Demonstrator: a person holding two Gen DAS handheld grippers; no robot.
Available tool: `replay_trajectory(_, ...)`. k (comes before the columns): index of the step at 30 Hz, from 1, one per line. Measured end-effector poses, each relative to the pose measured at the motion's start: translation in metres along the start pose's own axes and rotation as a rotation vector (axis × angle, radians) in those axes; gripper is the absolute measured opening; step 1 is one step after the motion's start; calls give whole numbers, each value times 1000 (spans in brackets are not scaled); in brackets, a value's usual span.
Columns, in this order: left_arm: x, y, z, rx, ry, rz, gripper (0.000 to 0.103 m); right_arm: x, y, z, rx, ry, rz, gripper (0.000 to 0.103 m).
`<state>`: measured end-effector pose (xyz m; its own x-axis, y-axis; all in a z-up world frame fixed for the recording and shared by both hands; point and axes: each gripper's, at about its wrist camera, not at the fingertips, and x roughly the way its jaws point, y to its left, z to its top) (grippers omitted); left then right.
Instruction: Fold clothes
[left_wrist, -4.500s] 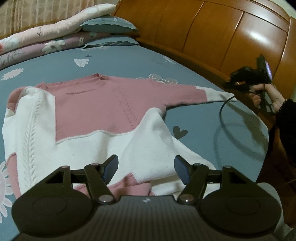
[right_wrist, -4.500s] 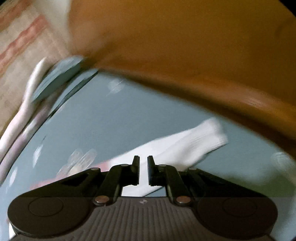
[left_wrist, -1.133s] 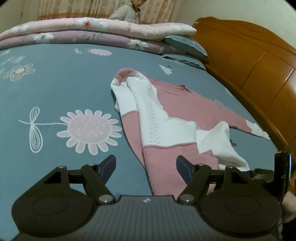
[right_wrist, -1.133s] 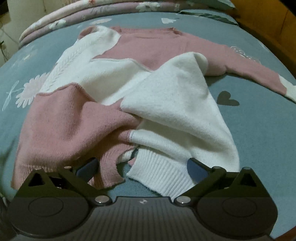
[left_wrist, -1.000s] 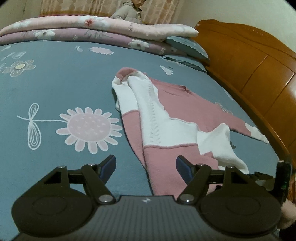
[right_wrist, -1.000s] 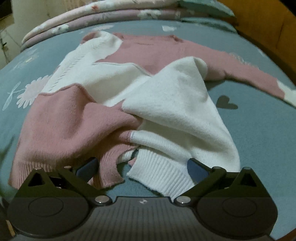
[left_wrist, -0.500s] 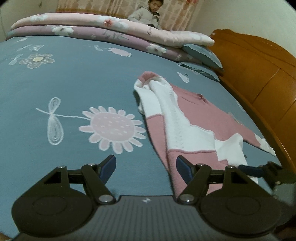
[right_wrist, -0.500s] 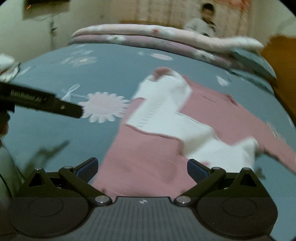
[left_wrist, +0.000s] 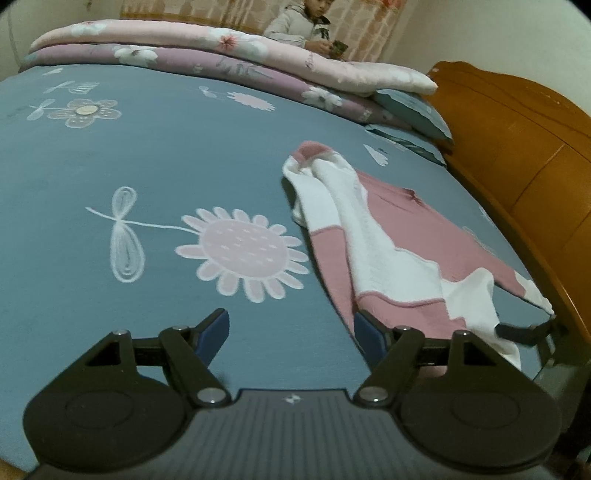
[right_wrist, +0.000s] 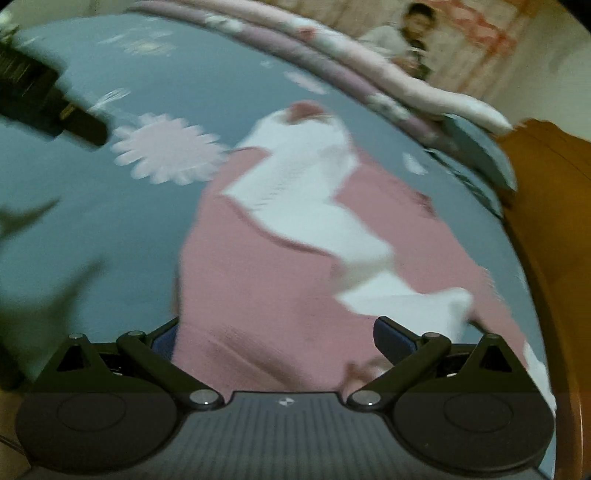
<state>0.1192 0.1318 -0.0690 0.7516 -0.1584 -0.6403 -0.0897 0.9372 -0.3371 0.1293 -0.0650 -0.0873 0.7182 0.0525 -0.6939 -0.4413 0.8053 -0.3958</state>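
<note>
A pink and white sweater (left_wrist: 373, 240) lies crumpled on the blue flowered bed sheet (left_wrist: 147, 155), right of centre in the left wrist view. My left gripper (left_wrist: 291, 328) is open over bare sheet, its right finger at the sweater's pink hem edge. The right gripper shows as a dark shape (left_wrist: 528, 328) at the sweater's white corner. In the blurred right wrist view the sweater (right_wrist: 280, 258) fills the middle, and my right gripper (right_wrist: 273, 339) is open, straddling the pink hem. The left gripper's body (right_wrist: 44, 99) shows at the upper left.
Rolled pink and purple quilts (left_wrist: 221, 48) and blue pillows (left_wrist: 413, 110) line the far side of the bed. A wooden headboard (left_wrist: 524, 147) runs along the right. A person (left_wrist: 306, 29) sits behind the quilts. Bare sheet spreads left of the sweater.
Both grippers have swung leftward around the bed's near edge, so the sweater now sits further right in the left view. The right view has moved in over the pink hem.
</note>
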Motion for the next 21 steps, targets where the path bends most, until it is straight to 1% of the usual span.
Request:
replay_trajectory(6,12,-22,-3,45,27,-55,77,12,-40,-16,130,15,13,103)
replay_trajectory(9,19,-30,-4,62,44,-63,77,19,-60,-24,194,22,19,103)
replay_trajectory(11,27,-33,-4,59,57,-74,77,23,-73,-29,238,27,23,103)
replay_trajectory(14,41,-38,-4,34,84,-111,75,29,-93,-37,302,34,30,103)
replay_trajectory(17,57,-42,-6,13,109,-115,74,32,-102,-44,341,26,69,103)
replay_trajectory(19,66,-45,-7,19,122,-100,67,33,-104,-47,357,18,92,103)
replay_trajectory(21,75,-47,-6,29,127,-77,64,34,-106,-50,375,14,115,103)
